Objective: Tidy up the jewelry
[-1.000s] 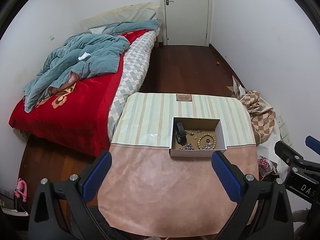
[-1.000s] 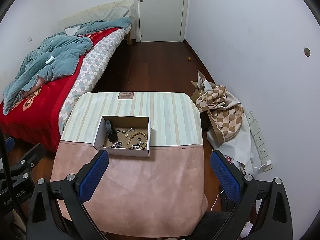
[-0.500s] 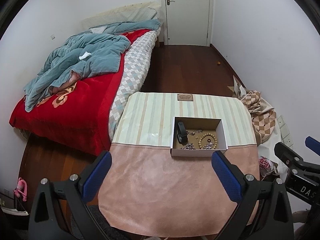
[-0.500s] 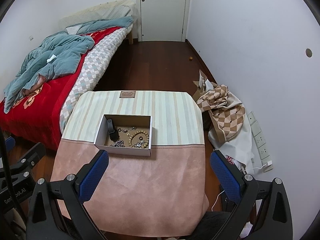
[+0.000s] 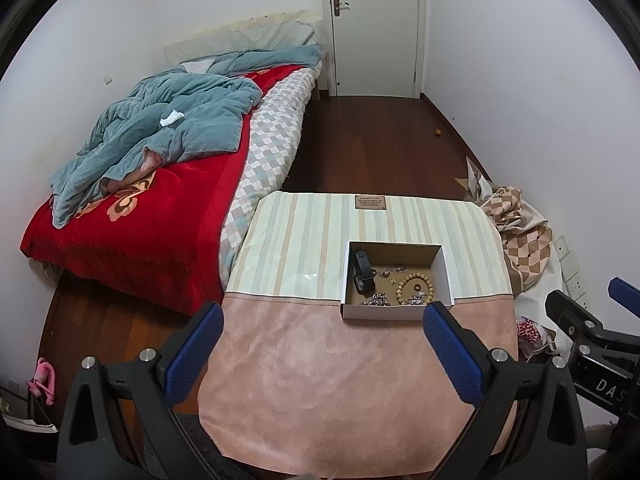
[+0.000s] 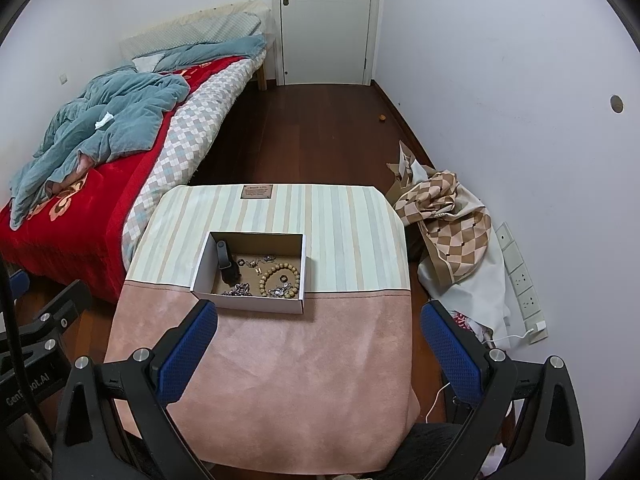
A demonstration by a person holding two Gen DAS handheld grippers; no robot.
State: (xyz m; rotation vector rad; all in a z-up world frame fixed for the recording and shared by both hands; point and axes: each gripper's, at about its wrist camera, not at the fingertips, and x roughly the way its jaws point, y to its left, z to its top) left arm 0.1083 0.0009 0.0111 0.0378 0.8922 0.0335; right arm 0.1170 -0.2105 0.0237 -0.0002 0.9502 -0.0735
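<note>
A white cardboard box (image 5: 382, 313) (image 6: 248, 302) sits in the middle of a small table (image 5: 320, 380) (image 6: 280, 360) covered in striped and pink cloth. Inside lie a black wristband (image 5: 362, 274) (image 6: 226, 260), a wooden bead bracelet (image 5: 414, 286) (image 6: 280, 276) and several small metal pieces (image 5: 376, 299) (image 6: 238, 289). My left gripper (image 5: 324, 356) hangs open above the pink near part of the table, nearer than the box. My right gripper (image 6: 320, 354) is open too, held high over the near edge, with the box ahead to its left. Both hold nothing.
A bed (image 5: 160, 200) with a red cover and a blue quilt (image 6: 112, 128) stands left of the table. A checked cloth heap (image 6: 444, 216) lies on the floor at the right, beside wall sockets (image 6: 520, 280). A shut white door (image 5: 376, 28) is at the far end.
Both views have shifted slightly, so the box sits a little lower in the frames. Both grippers stay open and the box's contents have not moved.
</note>
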